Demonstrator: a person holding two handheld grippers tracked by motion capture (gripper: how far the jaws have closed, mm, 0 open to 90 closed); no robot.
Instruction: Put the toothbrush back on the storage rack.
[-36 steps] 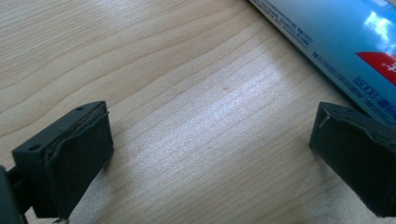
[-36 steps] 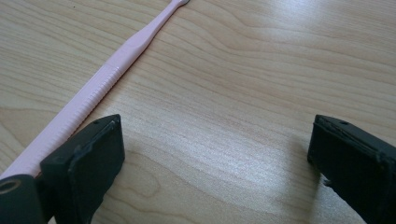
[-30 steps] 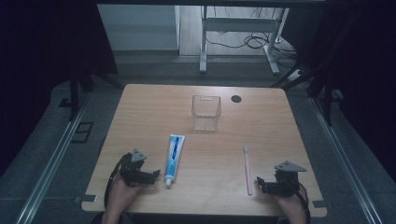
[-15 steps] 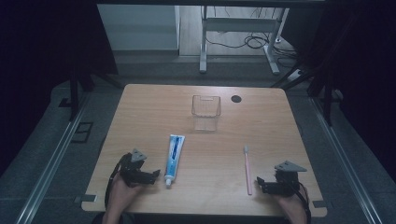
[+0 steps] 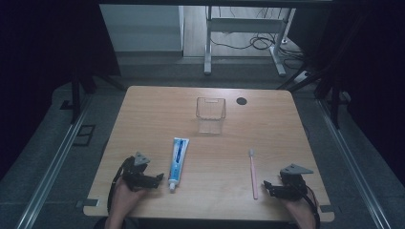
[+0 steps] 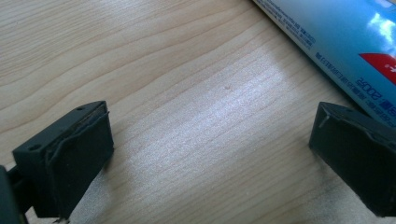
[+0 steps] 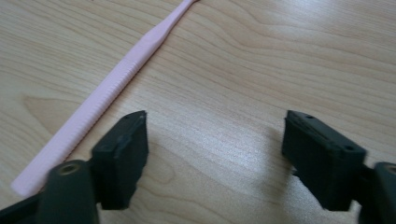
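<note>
The right gripper [image 5: 268,187] rests on the table [image 5: 210,195], jaws just closing on nothing, the toothbrush [image 5: 252,172] just left of it. The left gripper [image 5: 160,179] gapes empty beside the toothpaste [image 5: 177,157].

The toothpaste tube [image 6: 336,51] is carrying the only print. In the left gripper view, its blue face is showing a white "200", upside down, followed by a character too unclear to make out, just beside a red patch. Along the tube's pale edge strip, rows of very small blue print are running lengthwise, too fine to read. In the high view, the tube [image 5: 177,156] is lying on the desk [image 5: 143,124] with its blue and white face up, and the lettering there is coming out too small and blurred to read. No brand name is showing legibly.
</note>
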